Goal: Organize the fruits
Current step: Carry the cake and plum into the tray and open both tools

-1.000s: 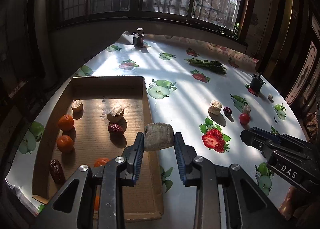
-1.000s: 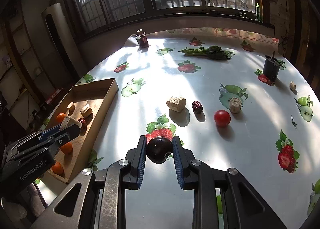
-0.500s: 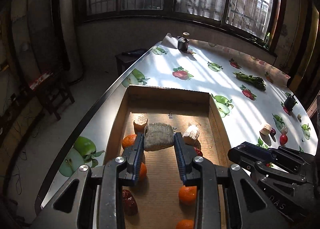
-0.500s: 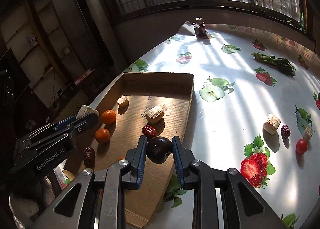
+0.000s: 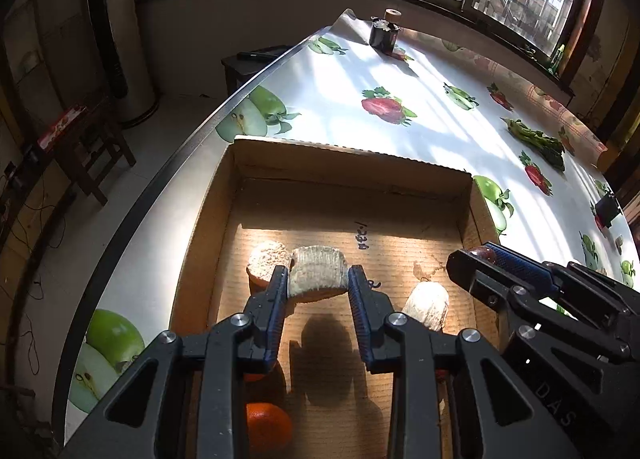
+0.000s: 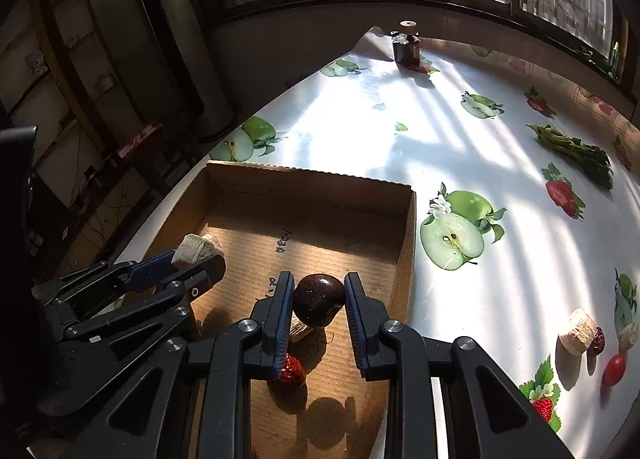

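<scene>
Left claw clamped on a pale ribbed chunk, held above the floor of the cardboard box near its left wall. What the chunk is can't be told. Just behind the left finger, a second tan chunk sits on the box floor, partly hidden by the finger. A third pale chunk lies further right in the box, its lower end cut off by the claw frame. An orange shows low between the claw's arms, half covered; another orange sliver above it is mostly hidden.

Right claw closed on a dark, glossy round fruit, over the box floor toward the right wall. Under it a bit of pale chunk peeks out, mostly blocked. A red date lies on the box floor beneath the left finger, partly hidden.

Box sits at the left edge of the surface, covered by a fruit-print cloth. Toward the right edge of the surface: a tan chunk, a dark date touching it, a small red tomato and another pale piece cut off by the frame edge. Green leafy bundle toward the far edge, dark jar at the far corner.
</scene>
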{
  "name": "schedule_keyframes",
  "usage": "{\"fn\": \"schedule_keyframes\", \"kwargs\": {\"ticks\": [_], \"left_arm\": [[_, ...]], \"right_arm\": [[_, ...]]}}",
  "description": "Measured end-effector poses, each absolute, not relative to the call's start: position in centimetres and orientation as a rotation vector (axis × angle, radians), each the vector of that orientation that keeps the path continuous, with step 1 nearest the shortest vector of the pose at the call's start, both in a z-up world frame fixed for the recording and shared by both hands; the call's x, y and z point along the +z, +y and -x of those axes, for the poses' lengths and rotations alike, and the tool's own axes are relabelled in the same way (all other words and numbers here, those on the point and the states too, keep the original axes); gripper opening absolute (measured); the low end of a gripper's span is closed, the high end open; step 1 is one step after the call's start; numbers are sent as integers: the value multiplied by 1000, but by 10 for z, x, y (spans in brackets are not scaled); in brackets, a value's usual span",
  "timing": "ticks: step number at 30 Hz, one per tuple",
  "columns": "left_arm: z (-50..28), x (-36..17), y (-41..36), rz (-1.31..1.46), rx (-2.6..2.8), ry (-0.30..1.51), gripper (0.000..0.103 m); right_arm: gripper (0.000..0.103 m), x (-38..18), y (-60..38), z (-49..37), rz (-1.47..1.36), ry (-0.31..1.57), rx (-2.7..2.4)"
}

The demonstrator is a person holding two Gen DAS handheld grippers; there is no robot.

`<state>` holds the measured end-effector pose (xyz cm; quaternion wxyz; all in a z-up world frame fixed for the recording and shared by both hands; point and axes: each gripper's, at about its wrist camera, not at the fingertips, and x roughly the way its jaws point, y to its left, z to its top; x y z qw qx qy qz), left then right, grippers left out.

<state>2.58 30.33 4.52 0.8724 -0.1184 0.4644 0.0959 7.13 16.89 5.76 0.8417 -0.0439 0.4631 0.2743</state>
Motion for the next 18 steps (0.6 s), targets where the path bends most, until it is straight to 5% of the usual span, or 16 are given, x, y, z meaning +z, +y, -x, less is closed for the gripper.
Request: {"fn": "schedule_keyframes", "kwargs": {"ticks": [18], "left_arm": [[-43,38,305,256,220,967,31]], "right_arm": [[28,24,176,-101,90,1071,567]]}}
